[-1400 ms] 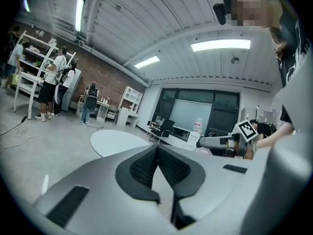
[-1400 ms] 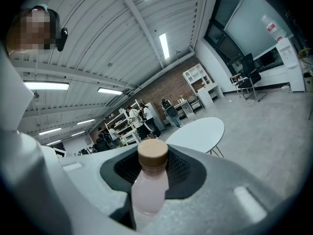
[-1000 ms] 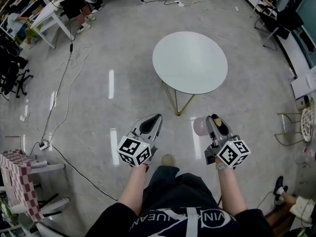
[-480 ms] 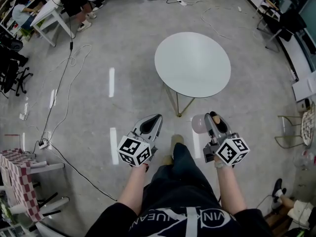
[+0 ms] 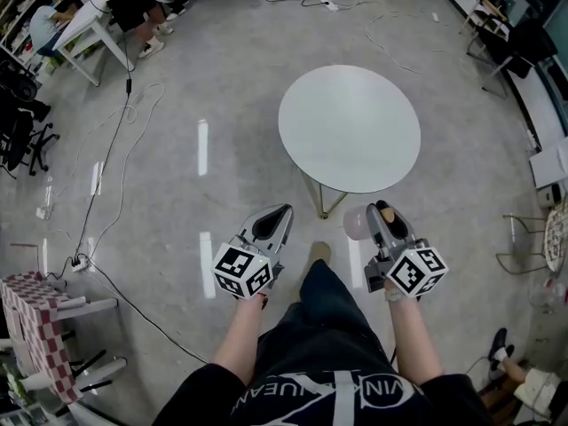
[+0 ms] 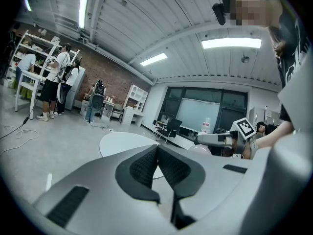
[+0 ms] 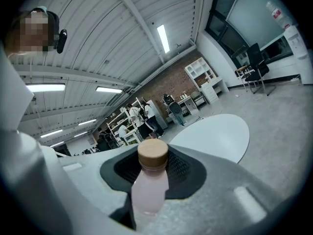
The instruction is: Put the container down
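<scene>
The container is a pale pink bottle (image 7: 148,190) with a wooden cap, and my right gripper (image 7: 152,171) is shut on it. In the head view the bottle (image 5: 358,224) lies sideways in the right gripper (image 5: 376,214), above the floor and just short of the round white table (image 5: 350,127). My left gripper (image 5: 275,214) hangs level with it to the left, over bare floor. In the left gripper view the left gripper's (image 6: 157,153) black pads meet with nothing between them. The table (image 7: 210,138) lies ahead of the bottle.
Cables (image 5: 115,140) trail across the grey floor at the left. A red checkered stand (image 5: 31,327) is at the near left, and a wire chair (image 5: 524,238) at the right. People stand at a white desk (image 5: 89,20) far left.
The table has drawn a little nearer to the grippers. The person's leg has swung forward between the arms. Both grippers keep their pose, and the bottle stays gripped.
</scene>
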Demonstrator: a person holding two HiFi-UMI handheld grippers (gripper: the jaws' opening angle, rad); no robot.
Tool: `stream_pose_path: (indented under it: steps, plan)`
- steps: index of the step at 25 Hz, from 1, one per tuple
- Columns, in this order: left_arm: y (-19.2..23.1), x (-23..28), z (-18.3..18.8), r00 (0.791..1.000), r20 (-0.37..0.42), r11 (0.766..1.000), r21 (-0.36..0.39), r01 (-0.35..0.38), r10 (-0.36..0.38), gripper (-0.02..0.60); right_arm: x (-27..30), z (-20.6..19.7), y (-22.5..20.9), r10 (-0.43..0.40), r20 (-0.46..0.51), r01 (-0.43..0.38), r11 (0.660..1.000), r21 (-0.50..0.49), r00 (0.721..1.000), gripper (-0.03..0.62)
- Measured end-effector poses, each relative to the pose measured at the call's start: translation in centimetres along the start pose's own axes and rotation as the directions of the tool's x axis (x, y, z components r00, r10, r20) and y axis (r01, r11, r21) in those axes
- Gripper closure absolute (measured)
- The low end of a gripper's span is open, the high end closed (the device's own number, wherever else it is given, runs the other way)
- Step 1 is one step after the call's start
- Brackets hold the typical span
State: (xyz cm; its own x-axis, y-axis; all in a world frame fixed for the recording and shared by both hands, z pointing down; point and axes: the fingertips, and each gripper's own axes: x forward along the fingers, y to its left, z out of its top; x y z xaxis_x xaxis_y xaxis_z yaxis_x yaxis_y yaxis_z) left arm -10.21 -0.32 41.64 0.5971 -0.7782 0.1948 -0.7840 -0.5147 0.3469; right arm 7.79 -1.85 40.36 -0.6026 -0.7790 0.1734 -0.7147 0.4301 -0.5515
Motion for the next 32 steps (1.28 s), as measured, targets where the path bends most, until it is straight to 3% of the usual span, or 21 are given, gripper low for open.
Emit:
stream_pose_path:
  steps: [22,28,32]
  plan:
    - [5.0,11.5,1.6,0.997,-0.077,1.0,-0.009,0.016,-0.016,0.568,8.9,2.9,-8.2,-0.015,-0.075,0.017,1.0,0.023,0.997,0.473]
    - [4.6,14.4,0.8,0.992,-0.105,0.998,-0.016,0.067,-0.068,0.568,10.5,3.0,-10.5,-0.01,-0.101,0.014,0.999,0.032,0.995,0.473]
    - [4.9,15.1,0.2,0.993,-0.103,0.998,-0.035,0.055,-0.059,0.568,11.3,2.6,-11.5,-0.004,-0.119,0.009,0.999,0.04,0.993,0.473]
